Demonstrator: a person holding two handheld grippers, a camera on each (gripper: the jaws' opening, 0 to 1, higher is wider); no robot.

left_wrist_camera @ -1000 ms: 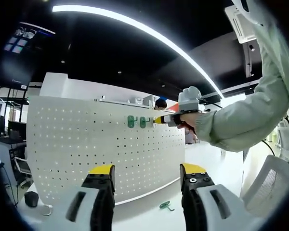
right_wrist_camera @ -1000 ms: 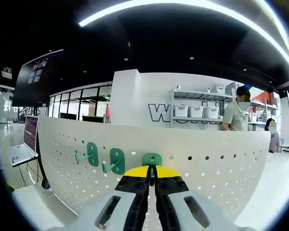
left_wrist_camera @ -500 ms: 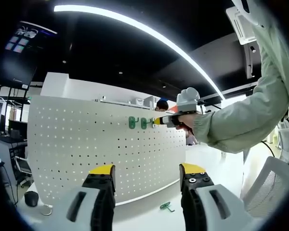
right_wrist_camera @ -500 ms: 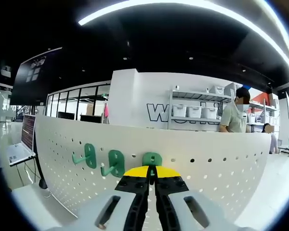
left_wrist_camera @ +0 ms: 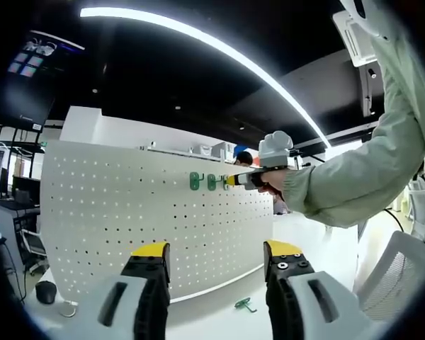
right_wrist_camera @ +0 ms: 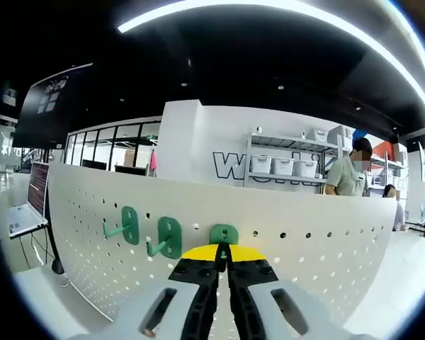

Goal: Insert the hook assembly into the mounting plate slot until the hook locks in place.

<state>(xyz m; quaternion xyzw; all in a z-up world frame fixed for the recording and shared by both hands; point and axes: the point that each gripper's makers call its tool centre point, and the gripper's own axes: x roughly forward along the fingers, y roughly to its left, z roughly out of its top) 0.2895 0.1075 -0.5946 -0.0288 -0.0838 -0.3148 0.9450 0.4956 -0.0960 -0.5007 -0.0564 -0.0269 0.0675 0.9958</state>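
Hook gripped by right tongs.

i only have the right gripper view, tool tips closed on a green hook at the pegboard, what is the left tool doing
Observer: The left tool is open, holding nothing, set back from the pegboard.
Operator: any hooks left to pick up
Observer: Yes, one loose green hook lies on the white table in front of the board, low between the left tool's jaws.
Operator: where on the board am i working
Observer: In the left gripper view, the right tool meets the board near its top edge, right of two mounted green hooks.
Operator: ok continuing
Observer: The person's pale green sleeve reaches in from the right.
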